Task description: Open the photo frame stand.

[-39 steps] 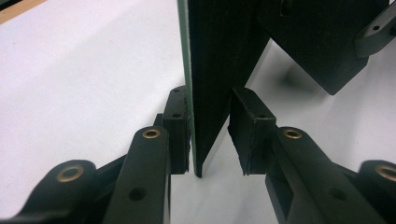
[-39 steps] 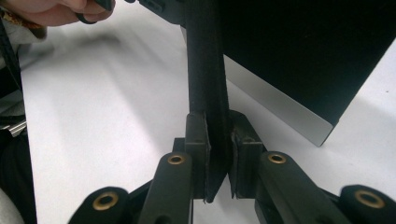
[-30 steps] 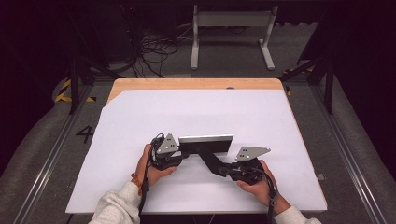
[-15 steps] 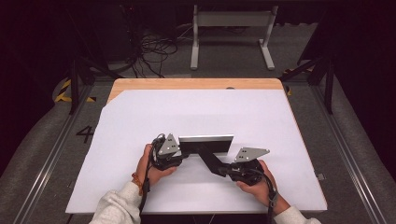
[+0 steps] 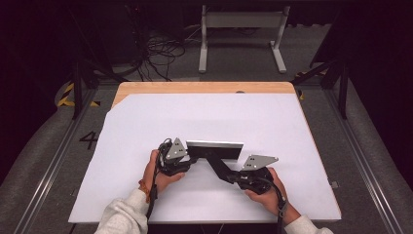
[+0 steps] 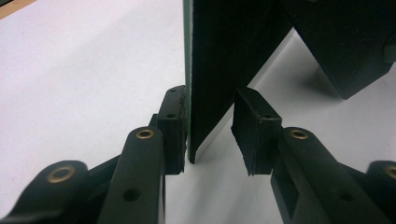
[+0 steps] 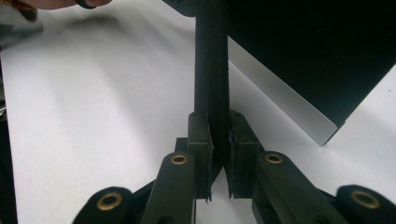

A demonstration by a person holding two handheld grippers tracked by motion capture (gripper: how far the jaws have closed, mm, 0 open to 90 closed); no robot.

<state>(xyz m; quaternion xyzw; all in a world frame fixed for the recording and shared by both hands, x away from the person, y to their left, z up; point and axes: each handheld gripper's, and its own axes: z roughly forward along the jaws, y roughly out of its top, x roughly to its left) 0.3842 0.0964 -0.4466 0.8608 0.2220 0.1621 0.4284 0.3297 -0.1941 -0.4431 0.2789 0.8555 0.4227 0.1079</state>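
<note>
Gripping, right claw: pads clamped on both faces of the dark stand arm of the panel.
Left claw: jaws have just been opening; one pad touches the dark flat panel, the other stands apart, panel edge between them.
Panel: on edge, just beyond and between both claws, near the middle of the white bench.
Left hand: beside the panel's left end.
</note>
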